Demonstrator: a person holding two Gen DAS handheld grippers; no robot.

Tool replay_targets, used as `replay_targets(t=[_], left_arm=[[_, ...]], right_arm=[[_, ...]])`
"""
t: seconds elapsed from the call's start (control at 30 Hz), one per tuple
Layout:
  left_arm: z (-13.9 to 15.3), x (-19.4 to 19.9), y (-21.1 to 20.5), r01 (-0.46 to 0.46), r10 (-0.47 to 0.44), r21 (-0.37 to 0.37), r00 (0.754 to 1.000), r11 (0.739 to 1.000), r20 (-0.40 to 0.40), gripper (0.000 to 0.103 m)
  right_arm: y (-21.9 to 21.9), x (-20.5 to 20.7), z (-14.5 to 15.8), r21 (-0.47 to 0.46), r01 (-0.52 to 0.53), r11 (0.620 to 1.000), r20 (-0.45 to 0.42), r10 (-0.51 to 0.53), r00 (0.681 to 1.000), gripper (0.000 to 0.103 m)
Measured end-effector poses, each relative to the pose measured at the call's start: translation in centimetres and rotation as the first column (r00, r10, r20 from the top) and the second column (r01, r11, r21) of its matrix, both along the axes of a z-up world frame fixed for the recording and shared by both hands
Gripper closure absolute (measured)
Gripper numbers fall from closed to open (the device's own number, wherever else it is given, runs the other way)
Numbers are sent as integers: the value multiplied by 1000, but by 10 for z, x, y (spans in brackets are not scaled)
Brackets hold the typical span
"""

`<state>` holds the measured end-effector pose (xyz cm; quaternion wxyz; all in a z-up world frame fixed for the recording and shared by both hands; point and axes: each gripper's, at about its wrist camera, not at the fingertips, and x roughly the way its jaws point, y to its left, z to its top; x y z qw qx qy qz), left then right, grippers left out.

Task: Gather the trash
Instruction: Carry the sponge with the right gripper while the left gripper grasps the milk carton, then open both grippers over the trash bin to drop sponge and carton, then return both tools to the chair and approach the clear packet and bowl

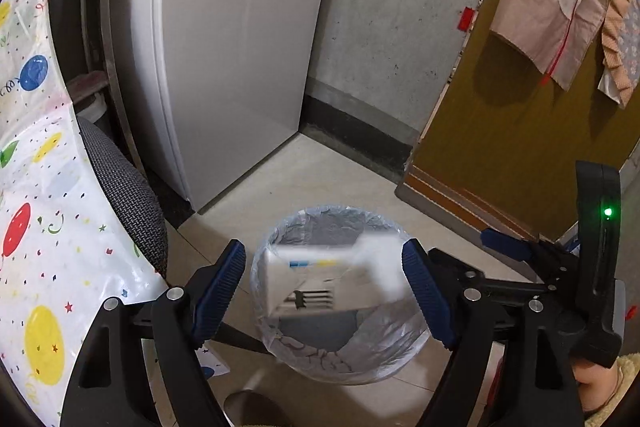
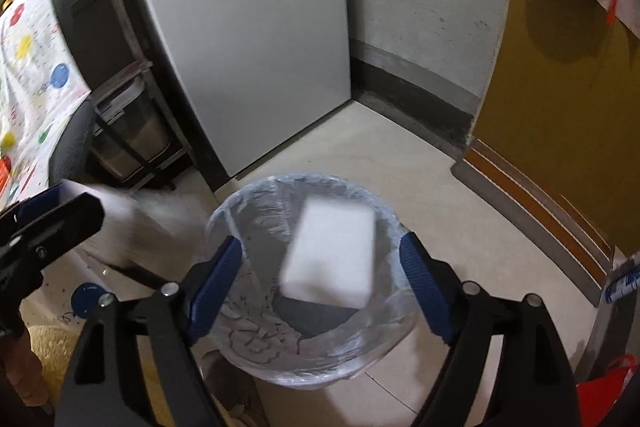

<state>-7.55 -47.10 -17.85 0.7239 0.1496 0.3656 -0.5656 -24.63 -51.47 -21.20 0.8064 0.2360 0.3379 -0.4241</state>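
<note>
On the far left hangs a balloon-print tablecloth (image 1: 36,227), with a dark mesh chair (image 1: 128,195) beside it and a grey fridge (image 1: 232,67) behind. The left gripper (image 1: 324,291) stands with its fingers (image 1: 222,291) spread wide, gripping nothing. Between them, blurred and clear of both pads, a white printed box (image 1: 320,283) hangs over the mouth of the lined trash bin (image 1: 352,359) on the floor. The right gripper (image 2: 322,291) is likewise wide apart and empty; a white block (image 2: 332,251), blurred, lies between its fingers (image 2: 424,291) without touching either, above the same bin's opening. To the right stands a brown door (image 2: 560,87).
</note>
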Motion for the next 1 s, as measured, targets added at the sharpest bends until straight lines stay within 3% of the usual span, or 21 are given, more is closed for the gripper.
replay_targets(t=[0.3, 0.53, 0.63, 0.8, 0.93, 1.0], left_arm=[[27, 29, 47, -94, 94, -27, 995, 995, 14, 22], [53, 49, 120, -202, 208, -64, 971, 977, 115, 22], [60, 59, 158, -271, 276, -53, 947, 961, 163, 22], [68, 82, 232, -404, 405, -37, 902, 914, 150, 22], [74, 101, 291, -520, 517, -25, 843, 854, 147, 17], [75, 111, 322, -585, 581, -21, 800, 811, 149, 16]], right_arm=[[31, -17, 56, -124, 2, 992, 76, 8, 997, 23], [79, 13, 111, -156, -135, 979, 153, 159, 975, 29], [112, 37, 130, -205, -220, 954, 165, 255, 953, 29], [164, 84, 141, -250, -384, 889, 149, 428, 892, 29], [199, 127, 137, -234, -499, 834, 126, 535, 835, 25], [215, 146, 132, -222, -545, 809, 107, 576, 811, 25]])
